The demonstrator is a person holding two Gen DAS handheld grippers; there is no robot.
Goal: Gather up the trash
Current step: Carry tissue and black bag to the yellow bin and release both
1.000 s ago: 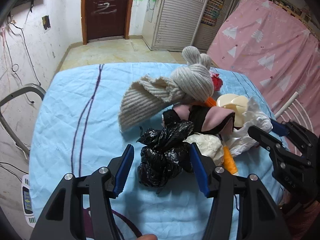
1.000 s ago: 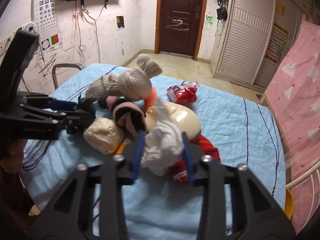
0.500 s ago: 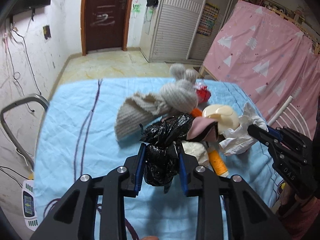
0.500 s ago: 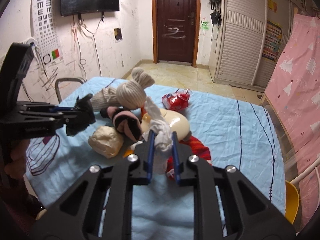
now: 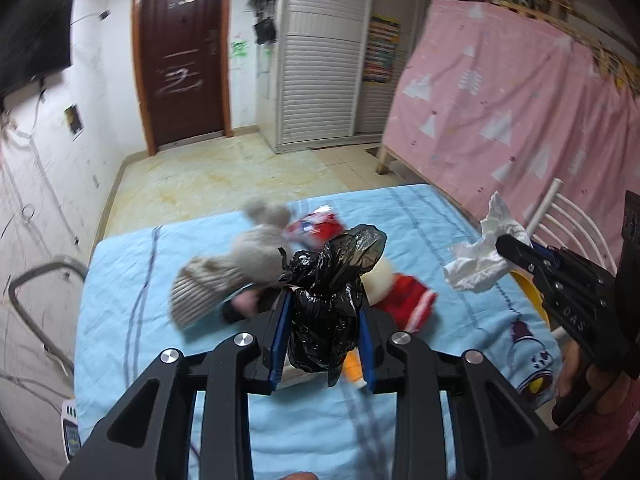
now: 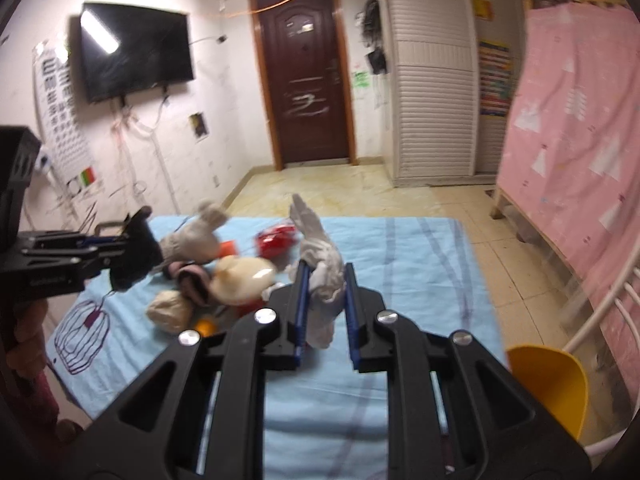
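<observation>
My left gripper [image 5: 322, 300] is shut on a crumpled black plastic bag [image 5: 330, 280] and holds it lifted above the blue bed sheet [image 5: 120, 320]. My right gripper [image 6: 325, 276] is shut on a crumpled white tissue [image 6: 322, 264], also lifted; the tissue also shows in the left wrist view [image 5: 482, 258]. On the sheet lie a red wrapper [image 6: 276, 240], a cream lump [image 6: 168, 312] and an orange tube [image 5: 354, 372].
A beige knit hat [image 5: 228, 276], a pink-and-black item [image 6: 192, 280], a cream round object [image 6: 244, 276] and a red cloth [image 5: 408, 296] lie among the trash. A yellow bin [image 6: 548, 384] stands at the bed's right. A white chair [image 5: 568, 224] stands beside it.
Both grippers closed on their items and rose: the black bag and the white tissue are lifted off the pile, and both views have pulled up and back.
</observation>
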